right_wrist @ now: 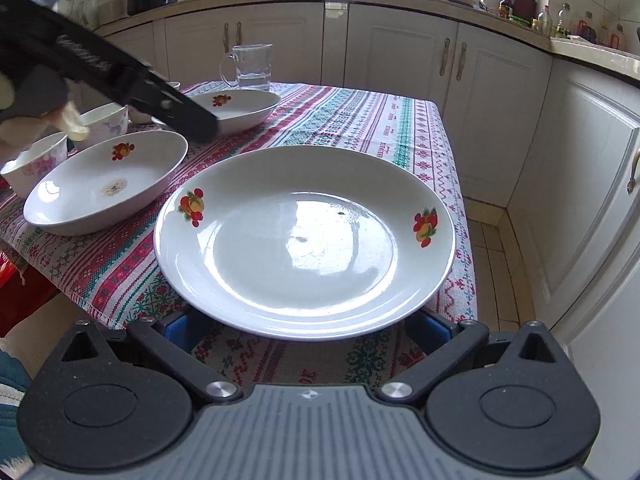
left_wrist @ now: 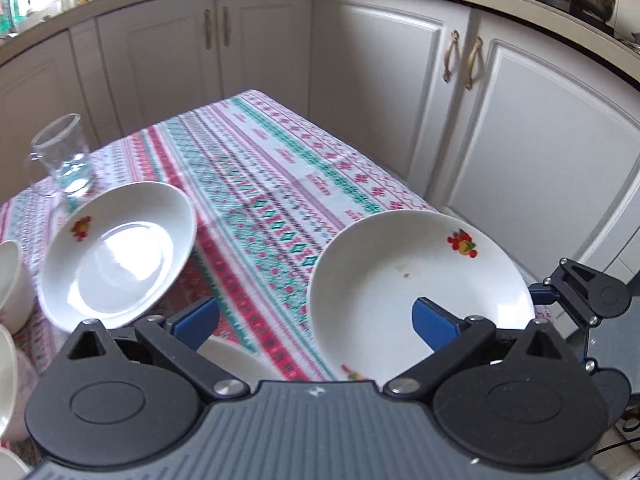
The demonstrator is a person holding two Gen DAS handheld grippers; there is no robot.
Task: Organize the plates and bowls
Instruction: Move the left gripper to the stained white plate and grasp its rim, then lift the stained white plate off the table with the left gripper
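seeing a table under a red, green and white patterned cloth (right_wrist: 360, 120), white cabinets (right_wrist: 404, 52) behind. on it, our biggest item: a wide white plate with fruit decals (right_wrist: 304, 240), overhanging the near table edge, right of a white deep plate with a brown stain (right_wrist: 104, 184). another white deep dish (right_wrist: 240, 110) sits farther back, near a clear glass mug holding water (right_wrist: 250, 66). two small floral white bowls (right_wrist: 36, 164) sit at far left. our right gripper (right_wrist: 304, 332) is spread wide under the big plate's near rim, contact unclear. left gripper (left_wrist: 316, 320) is also spread wide, above the table and gripping nothing.
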